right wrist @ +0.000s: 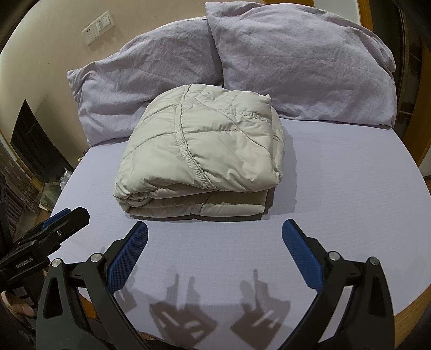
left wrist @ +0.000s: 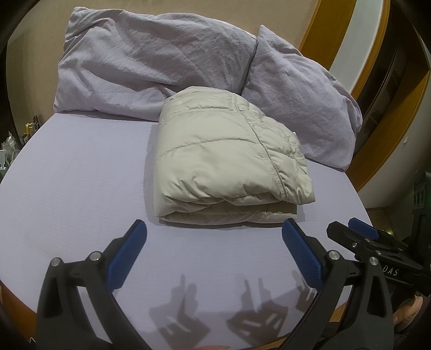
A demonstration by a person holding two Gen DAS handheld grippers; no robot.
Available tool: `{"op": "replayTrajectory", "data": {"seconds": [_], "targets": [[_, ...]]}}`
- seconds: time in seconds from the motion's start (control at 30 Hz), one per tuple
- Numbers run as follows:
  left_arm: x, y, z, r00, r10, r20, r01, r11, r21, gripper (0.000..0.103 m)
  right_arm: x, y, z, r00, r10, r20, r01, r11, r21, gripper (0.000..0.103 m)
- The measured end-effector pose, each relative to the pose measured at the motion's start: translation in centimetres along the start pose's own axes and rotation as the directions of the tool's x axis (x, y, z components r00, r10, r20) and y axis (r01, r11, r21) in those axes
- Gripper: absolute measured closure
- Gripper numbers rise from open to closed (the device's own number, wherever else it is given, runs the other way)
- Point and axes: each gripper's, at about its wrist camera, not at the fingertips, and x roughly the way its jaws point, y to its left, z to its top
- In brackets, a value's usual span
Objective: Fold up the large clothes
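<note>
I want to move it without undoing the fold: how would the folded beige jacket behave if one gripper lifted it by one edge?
The jacket looks puffy and quilted, so probably light but floppy. Its stacked layers would likely sag and unfold. The smooth shell may slip.

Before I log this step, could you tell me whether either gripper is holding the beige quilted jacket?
No, the folded beige quilted jacket lies free on the bed.

This is a bedroom in a home. A bed [right wrist: 336, 167] with a smooth lilac sheet fills the near scene, and two crumpled lilac pillows [right wrist: 296, 62] lean at its far end against a beige wall. A white wall socket [right wrist: 90, 33] and switch [right wrist: 103, 20] sit on the far left wall. Wooden trim [left wrist: 323, 24] frames the right side.
</note>
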Motion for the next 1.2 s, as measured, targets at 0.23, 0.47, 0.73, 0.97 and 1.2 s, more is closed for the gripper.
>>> {"op": "replayTrajectory", "data": {"seconds": [0.23, 0.47, 0.73, 0.97, 1.2], "targets": [[0.03, -0.14, 0.0, 1.0, 0.002, 0.0, -0.002, 1.0, -0.002, 0.003, -0.07, -0.1, 0.03, 1.0, 0.002, -0.001, -0.002, 1.0, -0.003, 0.002], [0.04, -0.22, -0.01, 1.0, 0.003, 0.001, -0.003, 1.0, -0.003, 0.003, -0.02, -0.03, 0.08, 1.0, 0.002, -0.001, -0.002, 1.0, -0.004, 0.002], [0.07, -0.14, 0.02, 1.0, 0.004, 0.001, -0.004, 1.0, -0.003, 0.003, -0.05, -0.05, 0.11, 1.0, 0.003, -0.001, -0.003, 1.0, -0.007, 0.002], [0.09, -0.08, 0.06, 1.0, 0.004, 0.0, -0.004, 1.0, -0.004, 0.003, -0.05, -0.09, 0.12, 1.0, 0.004, -0.002, -0.004, 1.0, -0.006, 0.002], [0.12, -0.27, 0.06, 1.0, 0.005, 0.001, -0.005, 1.0, -0.003, 0.003, -0.1, -0.19, 0.11, 1.0, 0.004, -0.002, -0.004, 1.0, -0.007, 0.002]]}}
